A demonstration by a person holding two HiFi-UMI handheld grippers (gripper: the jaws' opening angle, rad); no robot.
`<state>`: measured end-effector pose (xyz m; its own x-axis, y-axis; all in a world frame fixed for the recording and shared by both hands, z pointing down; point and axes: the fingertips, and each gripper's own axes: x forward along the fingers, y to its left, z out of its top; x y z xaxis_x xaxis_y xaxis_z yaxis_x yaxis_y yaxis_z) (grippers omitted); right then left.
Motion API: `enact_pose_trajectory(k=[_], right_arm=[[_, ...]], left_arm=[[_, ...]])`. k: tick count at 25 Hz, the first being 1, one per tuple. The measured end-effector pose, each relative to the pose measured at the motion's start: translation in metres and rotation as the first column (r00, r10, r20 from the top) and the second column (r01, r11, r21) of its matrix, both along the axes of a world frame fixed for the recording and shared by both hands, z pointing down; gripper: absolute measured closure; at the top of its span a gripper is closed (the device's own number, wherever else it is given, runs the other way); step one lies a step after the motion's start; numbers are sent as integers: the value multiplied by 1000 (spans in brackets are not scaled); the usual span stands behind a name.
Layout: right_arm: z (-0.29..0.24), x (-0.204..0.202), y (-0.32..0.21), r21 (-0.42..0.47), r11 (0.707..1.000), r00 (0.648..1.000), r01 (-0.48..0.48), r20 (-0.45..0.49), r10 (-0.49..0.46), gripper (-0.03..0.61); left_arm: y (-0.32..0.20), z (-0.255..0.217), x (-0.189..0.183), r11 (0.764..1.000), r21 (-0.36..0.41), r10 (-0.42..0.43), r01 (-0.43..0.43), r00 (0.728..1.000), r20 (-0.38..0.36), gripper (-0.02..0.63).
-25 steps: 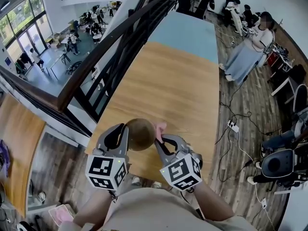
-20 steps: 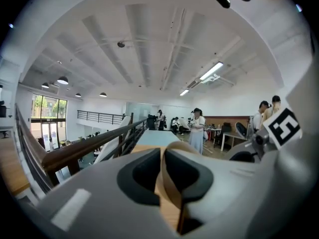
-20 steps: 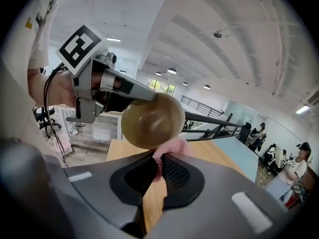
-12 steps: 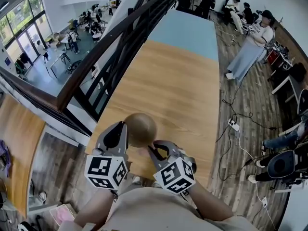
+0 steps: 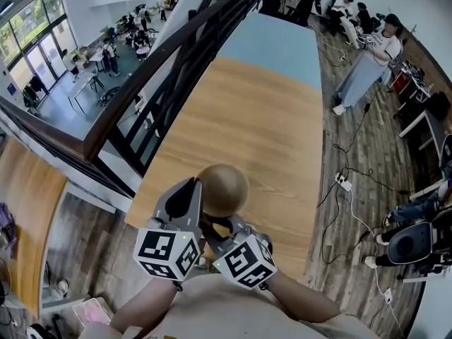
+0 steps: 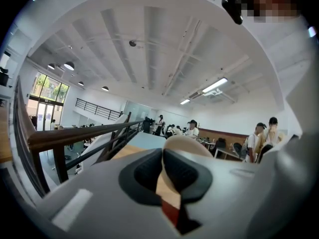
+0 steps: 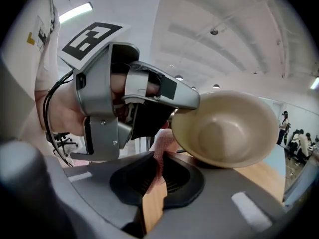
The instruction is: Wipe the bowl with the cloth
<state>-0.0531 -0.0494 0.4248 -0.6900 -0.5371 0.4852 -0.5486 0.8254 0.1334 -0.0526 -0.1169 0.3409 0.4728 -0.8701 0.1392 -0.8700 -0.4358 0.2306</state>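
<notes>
Hanging above the table [image 5: 261,119], the bowl [image 5: 223,188] is being gripped by the left gripper [image 5: 196,198]. At its six o'clock, the cloth [image 7: 162,148] is being pinched by the right gripper [image 7: 158,159].

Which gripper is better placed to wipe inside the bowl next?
Right. The right gripper is shut on the pink cloth, just below the bowl, whose inside faces it. The left gripper is clamped on the rim, holding it up.
</notes>
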Motion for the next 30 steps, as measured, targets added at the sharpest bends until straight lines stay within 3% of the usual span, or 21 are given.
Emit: enact_pose_trajectory(k=[5, 8, 22, 30], right_arm=[[-10, -1, 0, -55, 998, 989, -38, 142, 46, 554], [-13, 6, -5, -68, 995, 981, -71, 175, 82, 554], [-10, 56, -24, -40, 981, 969, -190, 151, 194, 553], [-22, 102, -50, -12, 948, 936, -317, 157, 315, 554]], left_arm=[[1, 0, 2, 1000, -3, 2, -2, 1000, 0, 601], [-1, -1, 0, 1000, -4, -3, 3, 1000, 5, 601], [-9, 7, -15, 1000, -3, -21, 21, 998, 54, 601], [-9, 12, -22, 999, -20, -27, 29, 994, 103, 601]])
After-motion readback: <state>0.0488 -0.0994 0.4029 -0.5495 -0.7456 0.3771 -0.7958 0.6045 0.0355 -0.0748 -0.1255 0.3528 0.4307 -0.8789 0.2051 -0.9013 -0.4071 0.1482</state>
